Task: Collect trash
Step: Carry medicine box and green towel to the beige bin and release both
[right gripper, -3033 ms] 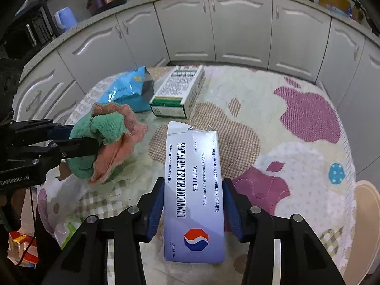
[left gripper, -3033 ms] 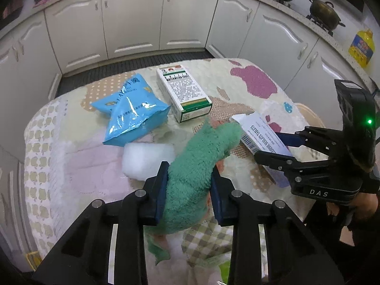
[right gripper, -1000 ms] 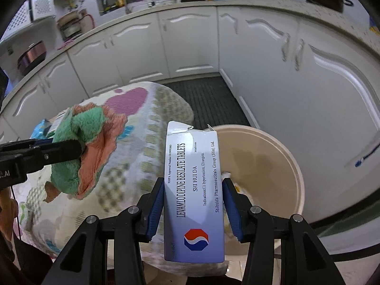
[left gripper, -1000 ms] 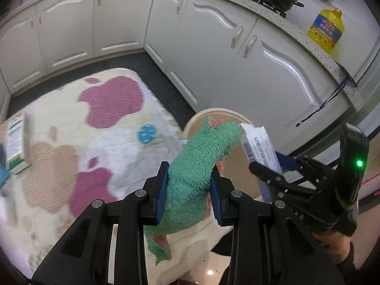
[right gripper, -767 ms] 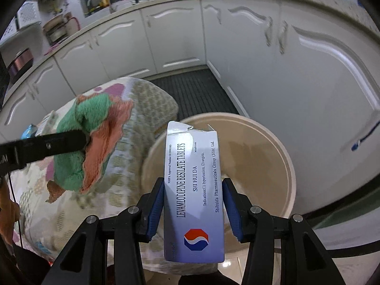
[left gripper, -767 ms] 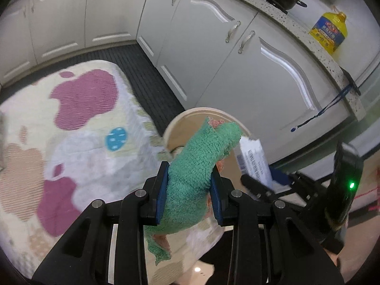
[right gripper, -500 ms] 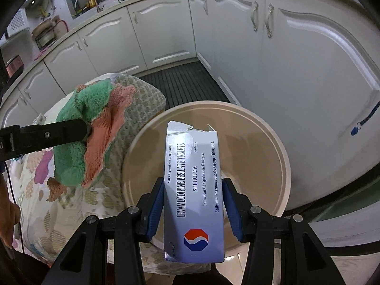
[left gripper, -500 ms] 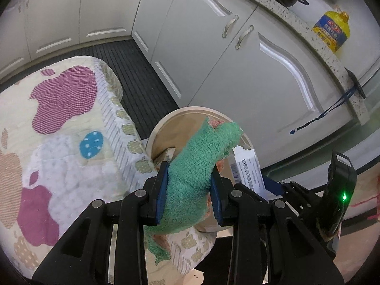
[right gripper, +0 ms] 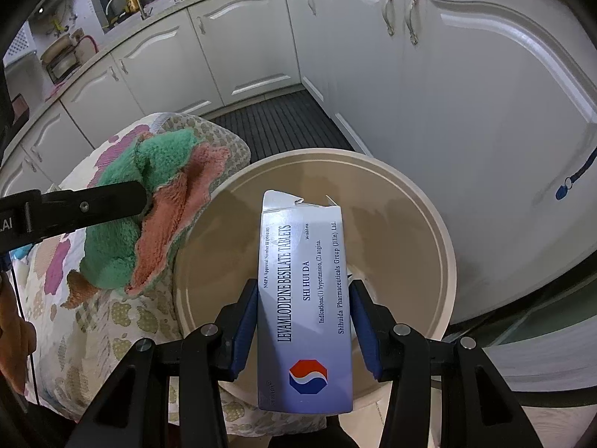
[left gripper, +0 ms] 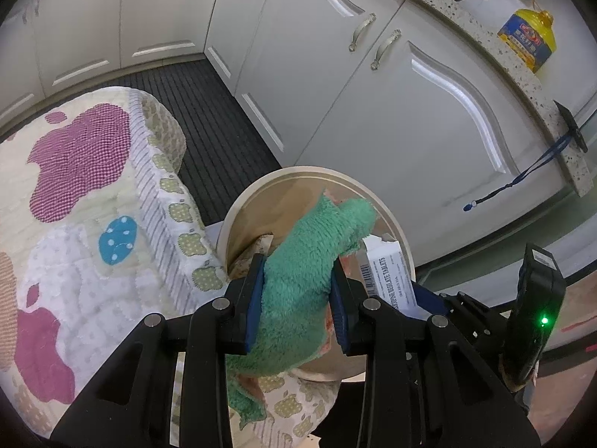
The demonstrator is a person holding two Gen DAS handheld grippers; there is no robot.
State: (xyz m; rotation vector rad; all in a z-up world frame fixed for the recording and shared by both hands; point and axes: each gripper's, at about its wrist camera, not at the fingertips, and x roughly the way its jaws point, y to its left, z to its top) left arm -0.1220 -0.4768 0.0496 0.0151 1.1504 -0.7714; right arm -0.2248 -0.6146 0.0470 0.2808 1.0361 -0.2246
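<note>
Two items of trash, held over round beige bin [right gripper: 444,246].
Left gripper [left gripper: 296,302] clenched on green cloth [left gripper: 309,261]; right gripper [right gripper: 304,330] grasping tablet box [right gripper: 304,298].

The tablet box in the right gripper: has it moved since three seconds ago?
Yes. Then the tablet box was over the patterned table cover; now, clamped in the right gripper, it hangs over the beige bin beside the table.
</note>
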